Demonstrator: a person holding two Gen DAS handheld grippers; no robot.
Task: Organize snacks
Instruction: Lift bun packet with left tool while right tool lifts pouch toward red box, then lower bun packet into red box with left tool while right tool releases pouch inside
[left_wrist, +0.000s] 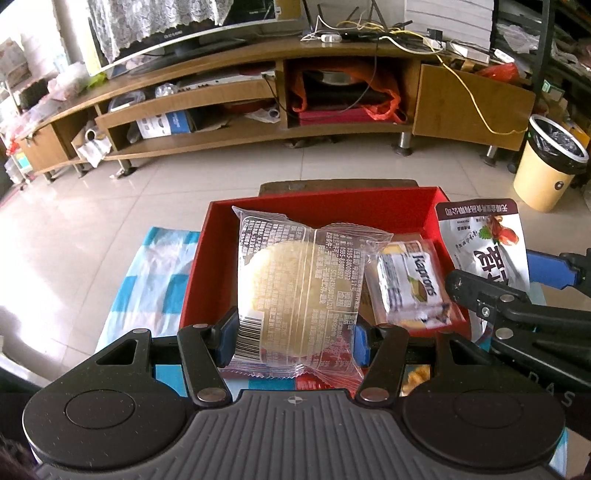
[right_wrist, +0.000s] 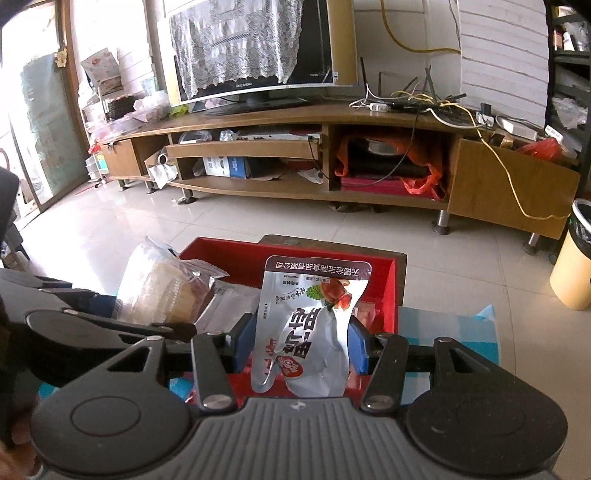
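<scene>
I count one red box (left_wrist: 280, 201), with my two tongs (left_wrist: 293, 338) (right_wrist: 301, 345) holding one packet each. Perhaps three snack packets altogether: a clear-wrapped cake (left_wrist: 295, 280), a silver pouch (right_wrist: 314, 325), a Kaprons pack (left_wrist: 413, 286).

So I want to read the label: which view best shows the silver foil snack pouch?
The right wrist view: the silver foil snack pouch faces it, centred. The left wrist view catches it only at its right edge.

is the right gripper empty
No, the right gripper is shut on a silver snack pouch, held upright between its blue pads over the red box.
</scene>
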